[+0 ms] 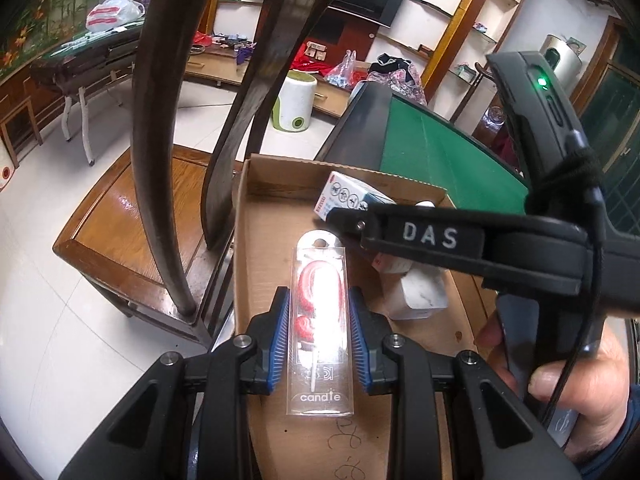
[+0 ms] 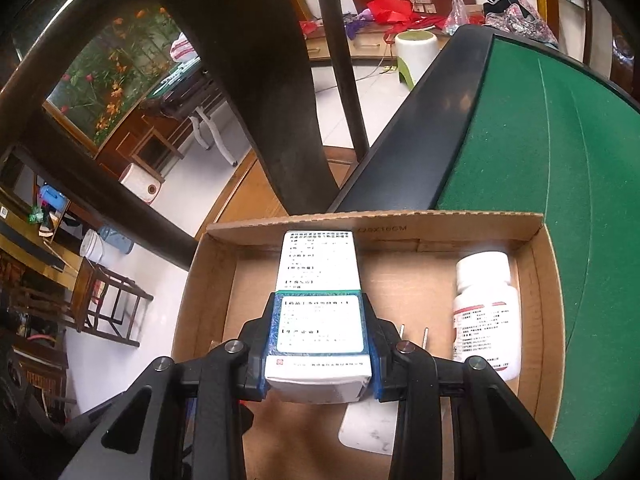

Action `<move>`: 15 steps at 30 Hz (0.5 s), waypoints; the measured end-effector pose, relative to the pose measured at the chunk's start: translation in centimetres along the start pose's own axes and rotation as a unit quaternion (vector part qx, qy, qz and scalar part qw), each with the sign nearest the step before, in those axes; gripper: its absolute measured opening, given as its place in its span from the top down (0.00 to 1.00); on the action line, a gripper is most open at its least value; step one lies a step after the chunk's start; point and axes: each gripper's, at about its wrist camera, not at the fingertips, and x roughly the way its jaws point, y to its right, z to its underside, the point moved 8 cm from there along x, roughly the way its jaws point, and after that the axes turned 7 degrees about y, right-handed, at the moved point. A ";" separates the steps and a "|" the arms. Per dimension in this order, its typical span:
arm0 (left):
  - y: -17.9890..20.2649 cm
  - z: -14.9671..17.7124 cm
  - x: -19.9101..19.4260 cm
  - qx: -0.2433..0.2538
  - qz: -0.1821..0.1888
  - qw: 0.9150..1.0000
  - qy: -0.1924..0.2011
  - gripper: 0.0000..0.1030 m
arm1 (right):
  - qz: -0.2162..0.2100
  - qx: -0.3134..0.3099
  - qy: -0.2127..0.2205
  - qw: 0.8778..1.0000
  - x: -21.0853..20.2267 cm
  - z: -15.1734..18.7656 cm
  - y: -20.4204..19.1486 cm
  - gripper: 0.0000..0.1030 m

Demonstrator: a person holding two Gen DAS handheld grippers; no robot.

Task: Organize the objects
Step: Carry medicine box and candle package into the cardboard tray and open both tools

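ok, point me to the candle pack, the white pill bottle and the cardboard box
candle pack (image 1: 320,336), left wrist view, middle of the clear case between the blue pads.
white pill bottle (image 2: 486,312), right wrist view, upper body just above the label.
cardboard box (image 2: 400,226), right wrist view, top edge of the far wall.

R gripper (image 2: 319,344) clamps medicine box (image 2: 320,320) over cardboard tray (image 2: 400,226) w/ bottle (image 2: 486,312)

In the left wrist view, the right claw's arm (image 1: 460,240) crosses the cardboard tray (image 1: 264,248) and hides most of the white box (image 1: 352,194) and the top of a white object (image 1: 424,298) beneath it. Glare washes out the candle pack (image 1: 320,320). In the right wrist view, the medicine box (image 2: 320,320) shows print too blurred to read and covers part of a white slab (image 2: 368,428); the white bottle (image 2: 486,312) has an unreadable label.
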 end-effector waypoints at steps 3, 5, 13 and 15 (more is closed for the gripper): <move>-0.2 -0.1 0.1 -0.005 -0.001 1.000 -0.002 0.73 | 0.004 0.002 0.002 1.000 -0.6 0.0 0.1 0.40; -0.2 -0.1 0.1 -0.010 0.000 1.000 -0.001 0.72 | 0.006 0.003 0.011 1.000 -1.2 -0.1 0.2 0.30; 0.3 0.1 -0.4 -0.006 0.004 1.000 0.007 0.55 | -0.004 -0.007 0.035 0.999 -3.6 0.7 -0.3 0.29; 0.7 0.1 -1.0 0.002 -0.004 1.000 0.017 0.53 | -0.005 -0.010 0.043 0.999 -4.5 1.2 -0.3 0.29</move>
